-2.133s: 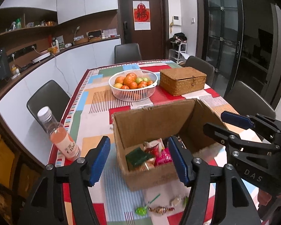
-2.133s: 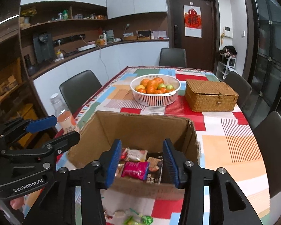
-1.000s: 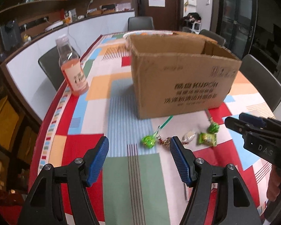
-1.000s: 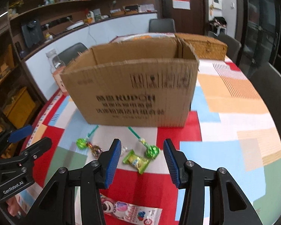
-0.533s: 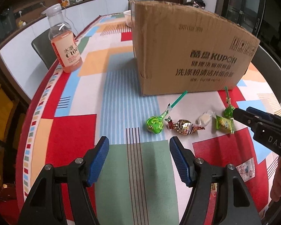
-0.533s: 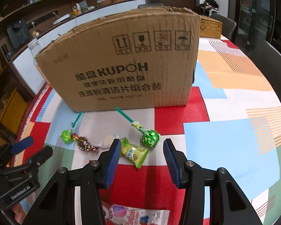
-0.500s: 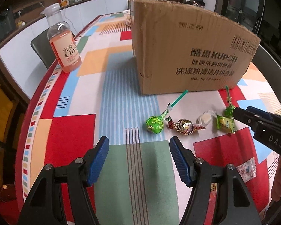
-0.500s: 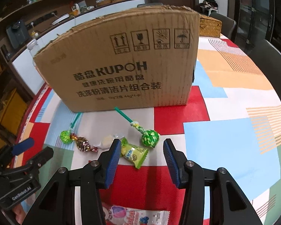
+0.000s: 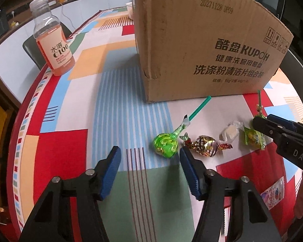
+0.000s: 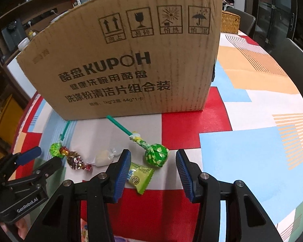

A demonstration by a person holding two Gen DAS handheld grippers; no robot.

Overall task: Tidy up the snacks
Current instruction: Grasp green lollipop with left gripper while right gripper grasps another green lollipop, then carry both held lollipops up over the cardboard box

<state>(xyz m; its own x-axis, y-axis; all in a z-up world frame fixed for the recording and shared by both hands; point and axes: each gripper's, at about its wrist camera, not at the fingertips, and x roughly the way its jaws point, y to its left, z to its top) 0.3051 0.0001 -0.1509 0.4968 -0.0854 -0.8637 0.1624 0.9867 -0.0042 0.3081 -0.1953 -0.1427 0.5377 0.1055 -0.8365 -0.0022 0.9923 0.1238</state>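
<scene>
A large cardboard box (image 10: 127,64) stands on a table with a colourful patchwork cloth (image 10: 242,151); its inside cannot be seen from here. Judging by what lies loose in front of it, sorting is unfinished: two green lollipops (image 9: 166,144) (image 10: 156,155), a green sachet (image 10: 140,174), a gold-and-red wrapped candy (image 9: 206,143) and a small white candy (image 9: 230,132) remain on the cloth, with a pink packet (image 9: 272,195) nearer the table edge. The left gripper (image 9: 149,164), jaws apart and just narrowing, holds nothing, one lollipop just beyond it. The right gripper (image 10: 152,168), jaws apart, brackets the other lollipop and sachet without gripping.
</scene>
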